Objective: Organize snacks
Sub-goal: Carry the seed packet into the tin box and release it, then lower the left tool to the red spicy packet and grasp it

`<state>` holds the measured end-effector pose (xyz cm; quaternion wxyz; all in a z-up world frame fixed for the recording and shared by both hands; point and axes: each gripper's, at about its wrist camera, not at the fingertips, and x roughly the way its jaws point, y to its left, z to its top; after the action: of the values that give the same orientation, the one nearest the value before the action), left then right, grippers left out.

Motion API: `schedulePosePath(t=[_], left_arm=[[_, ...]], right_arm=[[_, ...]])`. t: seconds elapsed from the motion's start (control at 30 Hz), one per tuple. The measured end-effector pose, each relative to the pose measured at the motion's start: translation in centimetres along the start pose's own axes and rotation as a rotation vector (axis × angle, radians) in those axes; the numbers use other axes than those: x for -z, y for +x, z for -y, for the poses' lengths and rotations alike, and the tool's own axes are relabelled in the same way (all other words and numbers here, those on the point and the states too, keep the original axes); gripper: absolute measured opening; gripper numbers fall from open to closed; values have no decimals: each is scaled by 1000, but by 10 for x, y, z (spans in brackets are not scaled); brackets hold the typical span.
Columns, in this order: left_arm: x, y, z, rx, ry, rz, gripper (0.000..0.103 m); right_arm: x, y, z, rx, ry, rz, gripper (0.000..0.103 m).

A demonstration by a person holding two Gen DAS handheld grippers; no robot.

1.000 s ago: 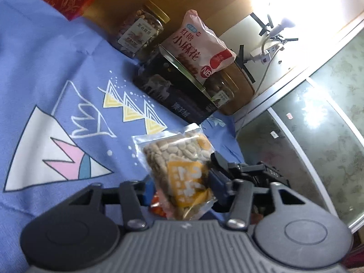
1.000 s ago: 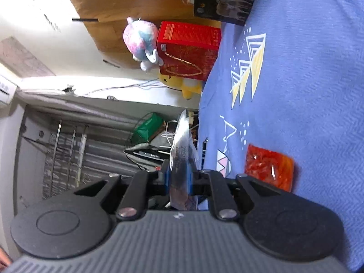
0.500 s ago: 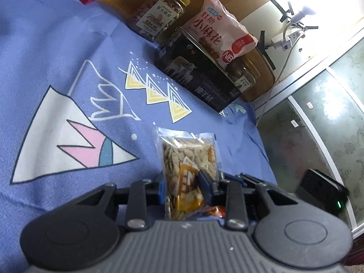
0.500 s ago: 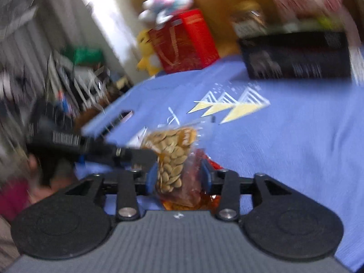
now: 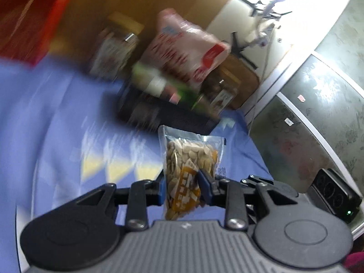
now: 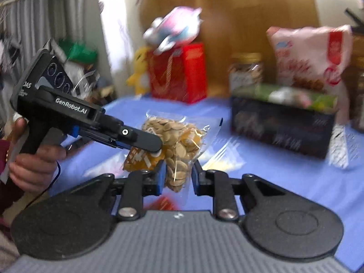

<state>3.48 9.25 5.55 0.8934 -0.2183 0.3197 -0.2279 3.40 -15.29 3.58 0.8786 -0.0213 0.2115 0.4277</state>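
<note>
The left gripper [image 5: 182,186] is held tilted somewhat downward over the blue cloth [image 5: 56,118], and a clear seed packet [image 5: 188,159] is pinched at its lower end between narrow-set jaws, lifted off the cloth. In the right wrist view the left gripper [image 6: 157,146] is seen from the side, carried by a hand [image 6: 29,166] wrapped round its grip, its tip pressed on the orange-labelled end of the packet [image 6: 175,143]. The right gripper [image 6: 176,176] is brought in from below; its jaws are closing, with the packet's seed-filled end between the blue pads [image 6: 160,177], though contact on both sides cannot be made out. At the back of the cloth a dark box [image 6: 282,125] is seen with a green packet [image 6: 284,95] on top. Behind it stand a lidded jar [image 6: 246,72] holding brown snacks and a white-and-red bag [image 6: 311,54]. A red gift bag [image 6: 179,72] is set further left.
</note>
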Motion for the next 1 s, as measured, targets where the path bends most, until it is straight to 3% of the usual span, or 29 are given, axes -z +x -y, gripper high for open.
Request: schedulePosePath(t=[0.2, 0.37, 0.47, 0.5, 0.57, 0.7, 0.83, 0.93, 1.0], left_arm=[[-77, 70, 25, -26, 123, 14, 31], [-119, 127, 35, -72, 181, 17, 37], [-126, 158, 33, -148, 201, 5, 52], [-126, 167, 31, -183, 202, -8, 52], [-122, 180, 25, -222, 180, -40, 52], [-114, 170, 16, -220, 136, -37, 52], [-102, 125, 18, -170, 112, 16, 52], [-82, 88, 15, -158, 133, 23, 56], [-60, 65, 8, -164, 132, 1, 56]], right_arm=[[-39, 17, 62, 154, 15, 87, 27], [-57, 35, 109, 262, 36, 121, 27], [-58, 50, 126, 337, 29, 126, 38], [-57, 55, 128, 376, 17, 127, 48], [-51, 58, 129, 446, 2, 131, 50], [-39, 45, 135, 467, 48, 158, 51], [-43, 32, 124, 432, 78, 183, 51], [-35, 15, 111, 355, 137, 179, 56], [-23, 6, 100, 259, 190, 143, 66]])
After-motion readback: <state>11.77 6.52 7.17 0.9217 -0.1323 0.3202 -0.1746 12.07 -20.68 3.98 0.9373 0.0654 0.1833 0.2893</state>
